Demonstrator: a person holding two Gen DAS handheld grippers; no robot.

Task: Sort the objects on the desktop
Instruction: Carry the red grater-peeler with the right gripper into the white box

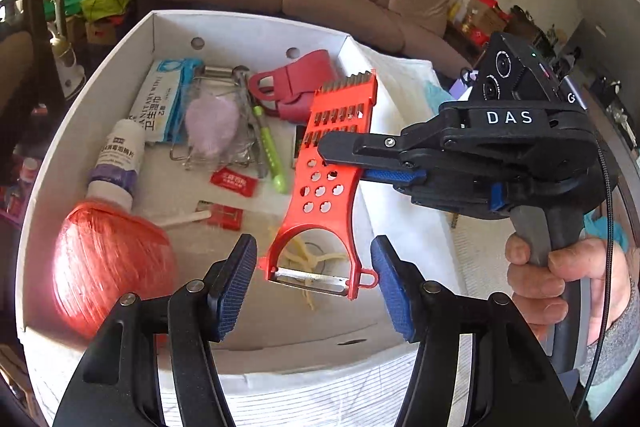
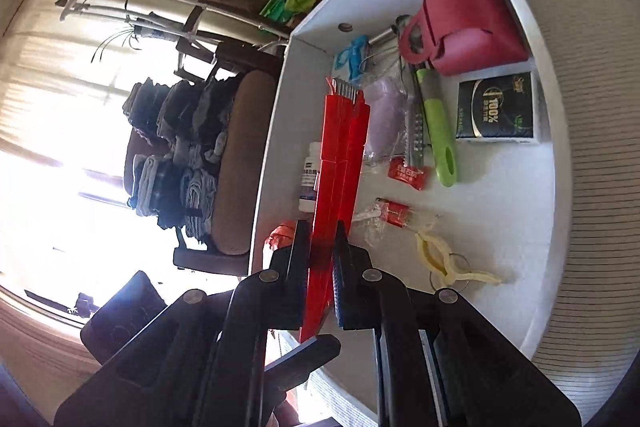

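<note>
Over the white box [image 1: 100,75], left wrist view: the left claw [image 1: 314,287] hangs with its blue pads apart and nothing pressed between them; the blade end of the red peeler-grater [image 1: 332,163] sits in the gap without touching either pad. The right claw [image 1: 344,159] comes in from the right, fingers together and clamped on the grater's mid-body, holding it tilted above the box floor. A person's hand [image 1: 556,283] wraps the right claw's grip. Box contents seen here: a ball of red twine [image 1: 108,263] in the near left corner, a white pill bottle [image 1: 118,163] lying just behind it, a wet-wipe packet [image 1: 164,103], a clear bag with a lilac item [image 1: 212,127], a green-handled tool [image 1: 272,155], a dark red folded holder [image 1: 296,83] at the far wall, two small red sachets [image 1: 234,181] on the floor, and a cream clip [image 1: 312,259] under the peeler blade.

Right wrist view, turned sideways: the right claw [image 2: 322,279] is shut on the grater [image 2: 340,155], now seen edge-on, running away from the camera over the box [image 2: 560,187]. Beyond it lie the pill bottle [image 2: 310,175], green-handled tool [image 2: 438,131], dark red holder [image 2: 460,15], red sachets [image 2: 408,173], cream clip [image 2: 436,259], and a black carton [image 2: 496,111] against the right wall. The box stands on a striped cloth [image 2: 592,227] over the bench.
</note>
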